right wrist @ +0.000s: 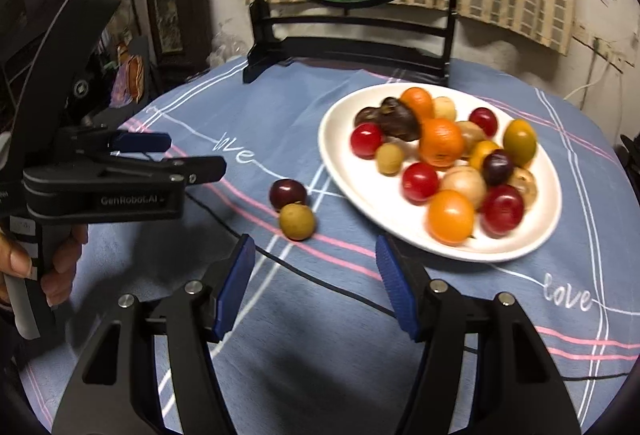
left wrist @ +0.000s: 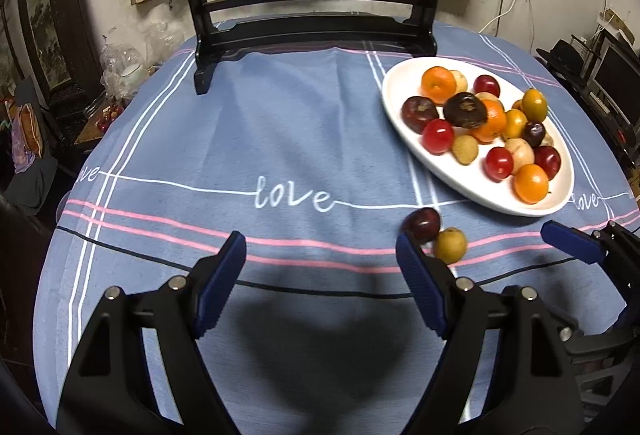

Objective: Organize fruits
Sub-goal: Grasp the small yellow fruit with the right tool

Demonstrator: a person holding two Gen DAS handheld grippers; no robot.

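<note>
The white plate (right wrist: 532, 251) sat heaped w/ fruit; a dark plum (right wrist: 287, 194) and tan longan (right wrist: 297, 222) lay touching on the cloth just beside it. Right gripper (right wrist: 316, 263) and left gripper (left wrist: 322, 249) both gaped, empty (nothing between fingers). Risk: nudging either round fruit could roll it off.

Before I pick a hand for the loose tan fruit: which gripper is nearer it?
Left. The left gripper has one finger almost against the tan fruit; the right gripper sits just short of it.
</note>
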